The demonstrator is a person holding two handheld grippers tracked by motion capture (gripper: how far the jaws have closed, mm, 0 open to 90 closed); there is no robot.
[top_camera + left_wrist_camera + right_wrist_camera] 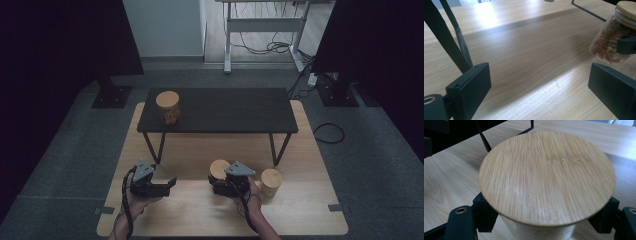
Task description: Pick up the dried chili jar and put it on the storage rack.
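On the pale wooden worktop (300, 210), near its front edge, a person's two hands each hold a black hand-held gripper. The left hand-held gripper (170, 184) hovers over bare wood with its jaws spread wide apart and nothing between them; the left gripper view shows the open jaws framing empty worktop. The right hand-held gripper (216, 184) is closed around a clear glass jar with a round bamboo lid (219, 169), its jaws pressing the jar's sides just under the lid. In the right gripper view that lid (546, 176) sits large between the two jaws. In the left gripper view the same jar (614, 40) appears at the far right, tilted in frame, with reddish-orange pieces inside and one dark jaw across its side. A second bamboo-lidded glass jar (271, 182) stands on the worktop just beside the right hand. Farther back, a low black rectangular table with thin black metal legs (235, 112) stands on the worktop, and a third bamboo-lidded glass jar with orange contents (168, 107) stands upright near its left end.
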